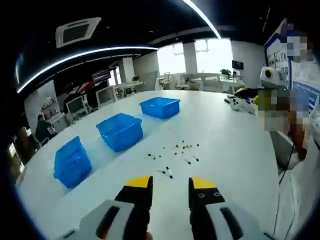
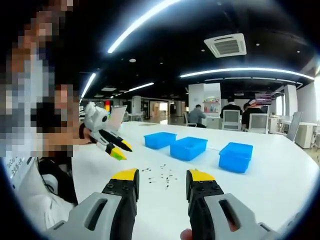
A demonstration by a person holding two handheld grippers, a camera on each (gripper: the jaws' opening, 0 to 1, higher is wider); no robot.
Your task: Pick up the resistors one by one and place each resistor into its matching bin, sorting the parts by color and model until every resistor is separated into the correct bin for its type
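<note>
Several small dark resistors lie scattered on the white table, just ahead of my left gripper, which is open and holds nothing. Three blue bins stand in a row to their left: the near bin, the middle bin and the far bin. In the right gripper view the resistors lie past my open, empty right gripper. The bins stand behind them. The left gripper hangs over the table at left, held in a hand, its yellow-tipped jaws apart.
A person in white stands at the table's edge. A white device lies on the far right of the table. Behind the table, people sit at desks, among chairs and monitors.
</note>
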